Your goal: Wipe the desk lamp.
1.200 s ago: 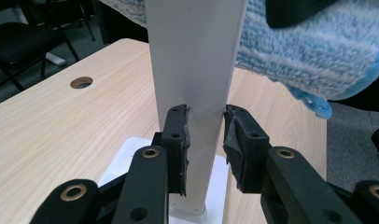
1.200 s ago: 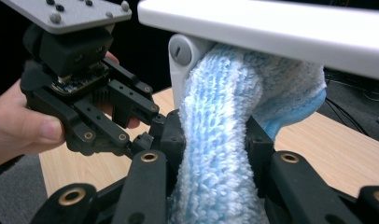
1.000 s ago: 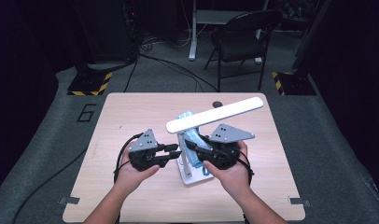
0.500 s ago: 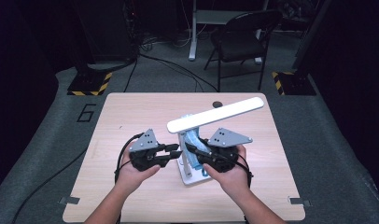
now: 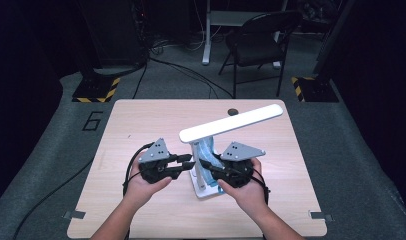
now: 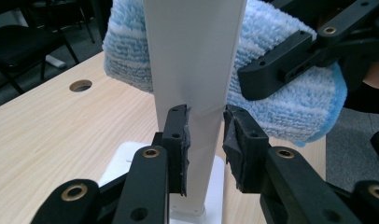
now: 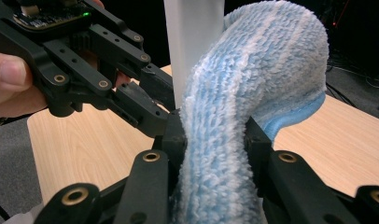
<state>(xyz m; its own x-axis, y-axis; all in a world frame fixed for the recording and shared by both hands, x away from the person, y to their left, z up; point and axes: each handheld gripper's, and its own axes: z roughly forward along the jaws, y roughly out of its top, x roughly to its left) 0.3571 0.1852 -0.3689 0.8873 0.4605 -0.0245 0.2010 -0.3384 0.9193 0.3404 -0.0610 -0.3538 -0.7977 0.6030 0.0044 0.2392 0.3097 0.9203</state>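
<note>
My left gripper has its jaws clamped on the white upright post of the desk lamp, one pad pressed on each side of it, low down and just above the white base. My right gripper is clenched on a fluffy blue-and-white cloth — the pile bulges out above the pads and folds over toward the post, which stands just behind it in the right gripper view. In the left gripper view the cloth lies against the far side of the post, wrapping round on both sides, with my right gripper's black jaw reaching in from the upper right and touching it. From above, the lamp stands near the middle of the wooden table, its long white head slanting up to the right over both grippers; my left gripper comes at the post from the left, my right gripper from the right, with the cloth between them against the post. A hand holds each gripper — forearms enter from the near edge.
</note>
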